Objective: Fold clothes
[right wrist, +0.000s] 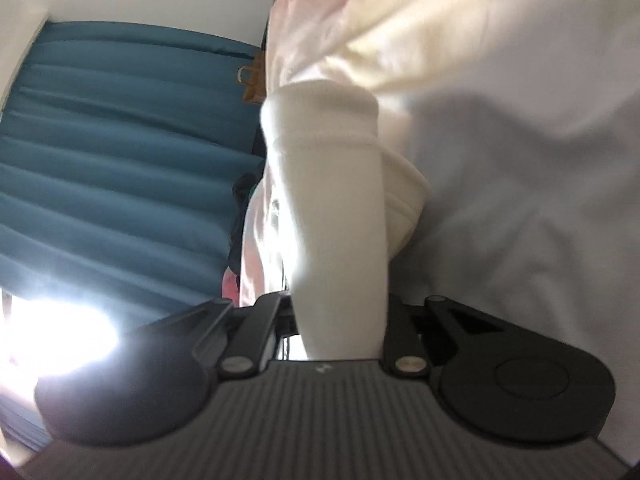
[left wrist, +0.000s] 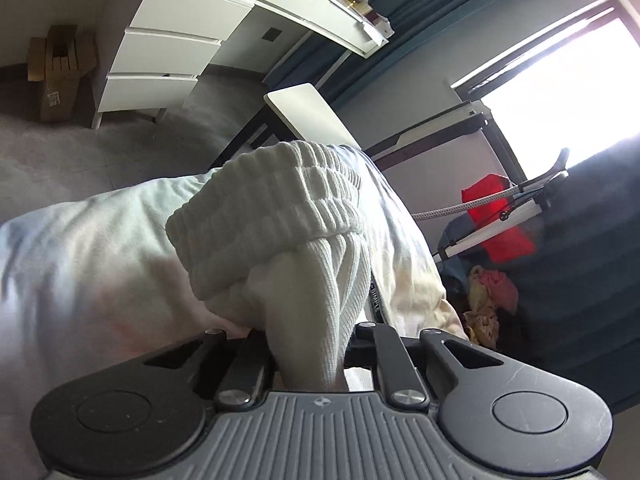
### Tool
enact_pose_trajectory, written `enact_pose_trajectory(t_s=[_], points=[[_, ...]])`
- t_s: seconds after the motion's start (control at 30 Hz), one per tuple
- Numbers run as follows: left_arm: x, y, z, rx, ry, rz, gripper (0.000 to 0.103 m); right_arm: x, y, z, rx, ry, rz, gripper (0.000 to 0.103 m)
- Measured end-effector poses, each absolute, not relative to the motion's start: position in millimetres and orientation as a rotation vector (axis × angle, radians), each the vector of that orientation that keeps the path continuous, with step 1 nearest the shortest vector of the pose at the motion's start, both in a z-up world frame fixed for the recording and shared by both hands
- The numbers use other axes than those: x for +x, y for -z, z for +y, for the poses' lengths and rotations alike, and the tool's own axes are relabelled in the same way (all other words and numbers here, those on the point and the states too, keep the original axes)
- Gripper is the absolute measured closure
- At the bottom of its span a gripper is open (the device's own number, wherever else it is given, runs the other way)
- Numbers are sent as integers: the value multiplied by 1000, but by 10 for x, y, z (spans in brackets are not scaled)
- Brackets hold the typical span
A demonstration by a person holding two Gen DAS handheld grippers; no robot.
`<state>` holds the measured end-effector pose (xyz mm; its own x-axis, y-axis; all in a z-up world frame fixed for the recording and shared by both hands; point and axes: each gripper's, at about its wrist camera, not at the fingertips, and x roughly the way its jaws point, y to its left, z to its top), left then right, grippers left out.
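A white garment with a ribbed knit hem point(left wrist: 272, 216) fills the middle of the left wrist view; its smooth body point(left wrist: 88, 248) spreads to the left. My left gripper point(left wrist: 316, 344) is shut on a bunched fold of that ribbed cloth, which hides the fingertips. In the right wrist view the same kind of white garment point(right wrist: 500, 128) hangs close to the lens, and my right gripper point(right wrist: 340, 320) is shut on a thick ribbed band point(right wrist: 336, 208) of it. A zipper edge point(right wrist: 276, 208) shows left of that band.
A white drawer unit point(left wrist: 160, 60) and cardboard boxes point(left wrist: 60, 68) stand on the grey floor. A white board point(left wrist: 308, 116), a bright window point(left wrist: 568, 92), a red cloth point(left wrist: 500, 216) and a pile of clothes point(left wrist: 488, 296) lie right. Teal curtain point(right wrist: 120, 168) fills the right wrist view's left.
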<state>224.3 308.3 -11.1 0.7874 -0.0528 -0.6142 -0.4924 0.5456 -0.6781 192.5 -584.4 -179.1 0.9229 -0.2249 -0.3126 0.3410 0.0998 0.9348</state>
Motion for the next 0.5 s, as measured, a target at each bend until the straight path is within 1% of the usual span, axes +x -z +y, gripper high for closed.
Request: enact_pose_trajectory(t_s=[0.2,0.27,0.33,0.4,0.5], points=[[1480,40,3484,-1087,-272,637,91,1322,1526,-5861,1422,393,194,90],[1249,64,3569,-1063,-264,658,91,1068,1464,-5823,1433,393,189,90],[1052,181,3661,-1054,-270,675,91,798,1463,-5740,1436,397,182,90],[899,335,3751,-1059,-269,690,90,630,1499,-5694,1420,400,215,90],[791,552,3768,-1023,-270,697,90,501,1678,-5752,1483,388,251,90]])
